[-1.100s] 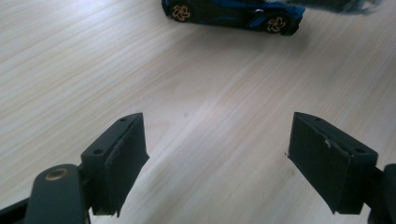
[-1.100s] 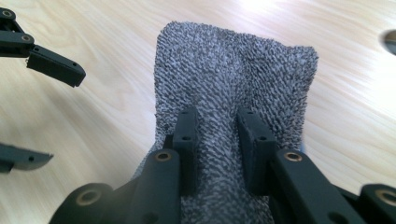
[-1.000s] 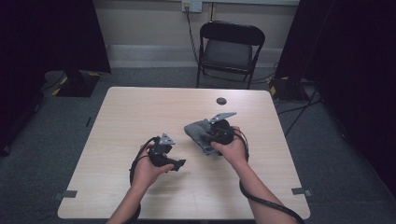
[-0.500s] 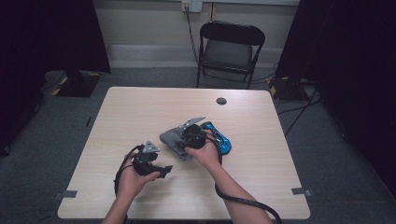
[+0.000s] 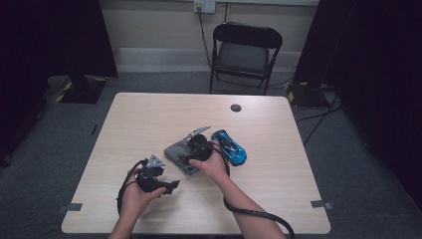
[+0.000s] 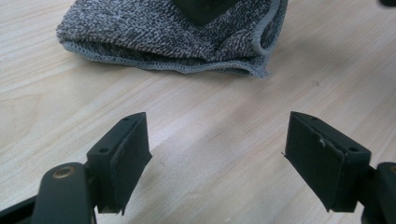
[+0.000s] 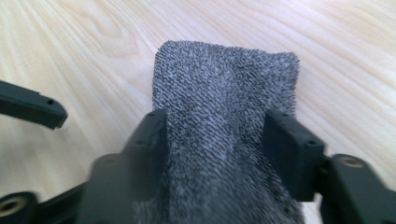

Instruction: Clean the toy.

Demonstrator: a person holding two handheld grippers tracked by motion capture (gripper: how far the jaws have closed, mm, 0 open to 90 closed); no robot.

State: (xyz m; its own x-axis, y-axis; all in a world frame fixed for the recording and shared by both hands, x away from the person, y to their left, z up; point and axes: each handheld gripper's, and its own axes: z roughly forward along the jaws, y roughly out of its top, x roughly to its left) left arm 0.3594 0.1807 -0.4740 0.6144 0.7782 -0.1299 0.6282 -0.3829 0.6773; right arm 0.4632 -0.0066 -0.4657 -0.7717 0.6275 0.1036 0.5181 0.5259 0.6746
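Sitting in a dim room with a folding chair [image 5: 246, 52] behind: a pale wooden table [image 5: 149, 119]. High view: lying near the middle, a grey cloth [image 5: 180, 152], folded, with the right gripper [image 5: 191, 149] over it and a blue toy car [image 5: 229, 147], uncovered since a second ago, just beside. Hovering nearer the front edge, the left gripper [image 5: 169, 186].

Left gripper view: standing wide apart, gripping nothing, its jaws; resting ahead, the cloth [image 6: 154, 32].

Right gripper view: having just been opening, its jaws now flanking the cloth [image 7: 224, 121], pads apparently no longer pressing. Probably letting go, meaning the cloth is being set down here.
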